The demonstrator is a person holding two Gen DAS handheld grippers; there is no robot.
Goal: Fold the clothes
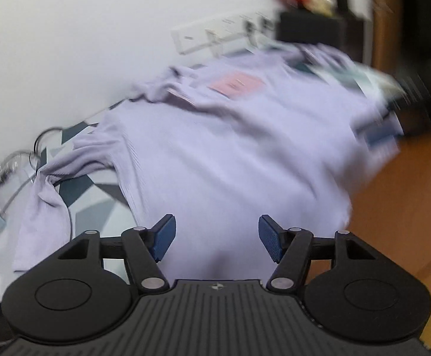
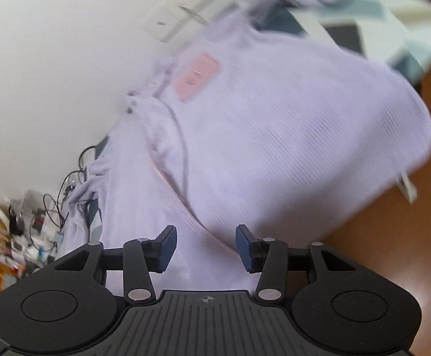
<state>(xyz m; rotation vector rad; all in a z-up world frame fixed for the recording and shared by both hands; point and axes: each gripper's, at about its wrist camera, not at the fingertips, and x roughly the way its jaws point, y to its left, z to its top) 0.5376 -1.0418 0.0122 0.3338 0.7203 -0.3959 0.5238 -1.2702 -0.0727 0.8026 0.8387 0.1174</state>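
Both grippers, left gripper (image 1: 217,238) and right gripper (image 2: 206,247), hover part-open and empty over a pale lilac ribbed shirt (image 1: 230,148) spread on a geometric-patterned cloth (image 1: 94,195) covering the counter beside a white wall (image 1: 67,44).

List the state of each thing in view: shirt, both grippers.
lilac shirt: lying spread on the patterned cloth, pink label up, one sleeve crumpled, not gripped.
left gripper: open, nothing between its pads.
right gripper: open, above the shirt, holding nothing.
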